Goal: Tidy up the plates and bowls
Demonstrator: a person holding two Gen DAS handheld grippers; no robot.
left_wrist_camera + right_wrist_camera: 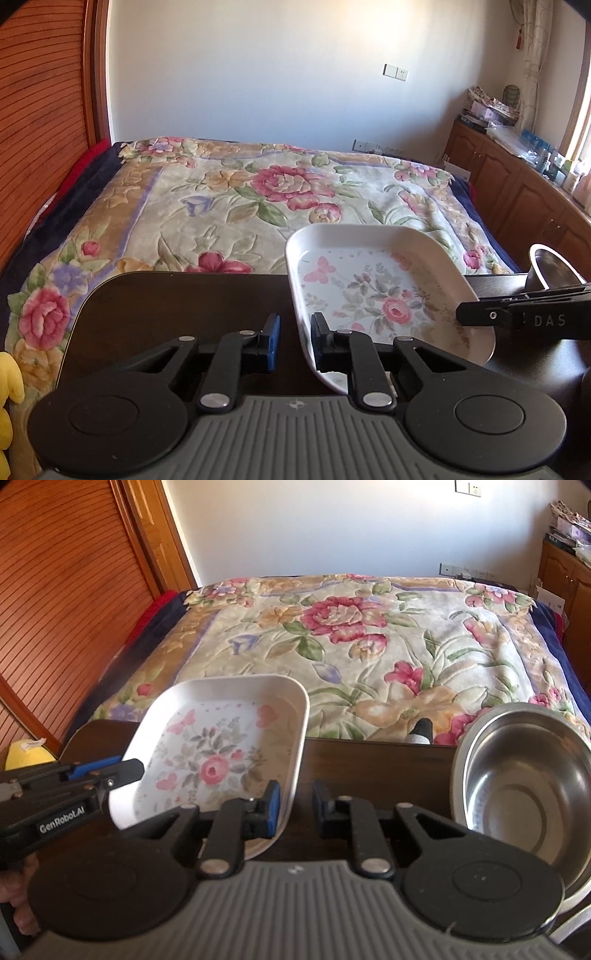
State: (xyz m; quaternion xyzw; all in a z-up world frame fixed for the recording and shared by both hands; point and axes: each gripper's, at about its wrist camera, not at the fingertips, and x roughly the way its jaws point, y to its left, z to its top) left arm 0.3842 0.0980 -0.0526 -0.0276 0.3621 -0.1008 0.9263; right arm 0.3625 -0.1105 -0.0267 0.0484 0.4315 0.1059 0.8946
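Beyond the dark table (166, 302) lies a bed (258, 192) under a flowered blanket, its near edge hidden behind the tabletop. On the table sits a white square plate (218, 746) painted with a pink rose and butterflies, tilted with its near corners hidden behind the fingers of both grippers, and to its right a steel bowl (524, 779) cut off at the frame edge. The left gripper (295, 338) and right gripper (295, 805) are both spread, each with one finger over the plate's rim and gripping nothing.
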